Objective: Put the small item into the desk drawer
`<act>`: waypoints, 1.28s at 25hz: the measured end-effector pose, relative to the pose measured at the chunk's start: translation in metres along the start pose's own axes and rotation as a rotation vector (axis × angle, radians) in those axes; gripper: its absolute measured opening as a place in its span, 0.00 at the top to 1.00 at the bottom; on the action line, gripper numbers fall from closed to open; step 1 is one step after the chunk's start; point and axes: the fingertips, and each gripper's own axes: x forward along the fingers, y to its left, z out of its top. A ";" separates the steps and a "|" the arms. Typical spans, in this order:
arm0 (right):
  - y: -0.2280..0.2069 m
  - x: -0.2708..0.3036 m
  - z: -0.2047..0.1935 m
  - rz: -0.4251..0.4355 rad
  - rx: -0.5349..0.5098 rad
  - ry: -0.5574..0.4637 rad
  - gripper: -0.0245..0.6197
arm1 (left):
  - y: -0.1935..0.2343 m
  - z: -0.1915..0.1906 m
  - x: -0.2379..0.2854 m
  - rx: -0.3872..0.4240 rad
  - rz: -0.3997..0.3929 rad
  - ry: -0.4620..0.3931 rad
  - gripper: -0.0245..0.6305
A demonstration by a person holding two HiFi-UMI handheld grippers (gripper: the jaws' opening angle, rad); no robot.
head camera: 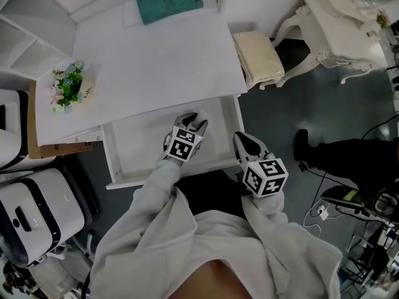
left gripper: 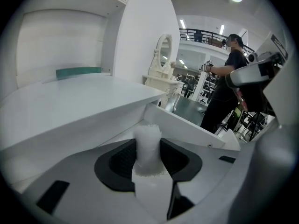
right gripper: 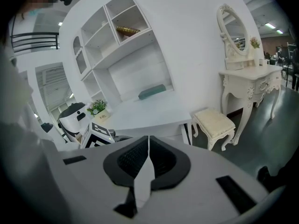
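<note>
The desk drawer (head camera: 132, 147) stands pulled out under the white desk (head camera: 156, 67), and its inside looks bare. My left gripper (head camera: 198, 122) hangs over the drawer's middle. It is shut on a small white frosted item (left gripper: 147, 146), which sticks up between the dark pads (left gripper: 122, 161) of the left gripper (left gripper: 148, 141). In the head view the item itself is hidden by the jaws. My right gripper (head camera: 244, 143) is by the drawer's right front corner. The jaws of the right gripper (right gripper: 148, 146) are shut together with nothing between them.
On the desk lie a teal pad (head camera: 169, 2) at the back and a small potted plant (head camera: 68, 86) at the left. A cream stool (head camera: 259, 58) and a white dressing table (head camera: 340, 23) stand to the right. A white machine (head camera: 31, 210) sits left of the drawer. A person in black (head camera: 349, 154) stands at the right.
</note>
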 end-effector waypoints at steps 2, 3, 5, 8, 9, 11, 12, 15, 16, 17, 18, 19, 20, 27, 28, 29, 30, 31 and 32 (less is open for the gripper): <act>-0.001 0.002 -0.001 0.000 0.008 0.011 0.91 | 0.002 -0.003 0.007 -0.001 0.007 0.014 0.70; -0.002 0.004 -0.002 0.001 0.010 0.017 0.91 | 0.003 -0.005 0.011 0.003 0.014 0.022 0.70; -0.002 0.007 -0.003 0.007 0.012 0.029 0.91 | 0.006 -0.008 0.017 0.005 0.030 0.035 0.70; -0.002 0.013 -0.006 0.017 0.011 0.051 0.91 | 0.008 -0.011 0.025 -0.009 0.044 0.037 0.70; -0.002 0.014 -0.008 0.019 0.009 0.058 0.91 | 0.008 -0.012 0.028 -0.014 0.045 0.038 0.70; -0.003 0.017 -0.010 0.021 0.007 0.070 0.91 | 0.009 -0.016 0.033 -0.022 0.042 0.047 0.70; -0.003 0.018 -0.010 0.021 0.007 0.075 0.91 | 0.009 -0.017 0.035 -0.024 0.039 0.052 0.70; -0.006 0.021 -0.011 0.018 0.009 0.087 0.91 | 0.010 -0.021 0.041 -0.029 0.027 0.066 0.70; -0.008 0.021 -0.011 0.017 0.009 0.090 0.91 | 0.009 -0.023 0.043 -0.031 0.020 0.075 0.70; -0.009 0.022 -0.010 0.016 0.010 0.092 0.91 | 0.009 -0.025 0.045 -0.036 0.013 0.086 0.70; -0.010 0.022 -0.010 0.016 0.009 0.094 0.91 | 0.009 -0.027 0.046 -0.041 0.006 0.099 0.70; -0.012 0.023 -0.009 0.016 0.008 0.095 0.91 | 0.008 -0.029 0.048 -0.047 -0.002 0.109 0.70; -0.012 0.023 -0.008 0.016 0.007 0.096 0.91 | 0.008 -0.030 0.049 -0.052 -0.008 0.114 0.70; -0.014 0.026 -0.008 0.022 0.006 0.104 0.91 | 0.011 -0.034 0.060 -0.114 -0.037 0.110 0.68; -0.014 0.026 -0.008 0.023 0.004 0.104 0.91 | 0.009 -0.036 0.061 -0.126 -0.045 0.119 0.68; -0.015 0.025 -0.008 0.023 0.004 0.104 0.91 | 0.007 -0.038 0.062 -0.132 -0.053 0.133 0.67; -0.015 0.025 -0.008 0.024 0.004 0.103 0.91 | 0.005 -0.040 0.063 -0.128 -0.056 0.145 0.67; -0.015 0.024 -0.008 0.024 0.004 0.103 0.91 | 0.005 -0.041 0.062 -0.117 -0.052 0.153 0.66; -0.015 0.024 -0.008 0.024 0.005 0.101 0.91 | 0.004 -0.041 0.062 -0.101 -0.045 0.157 0.66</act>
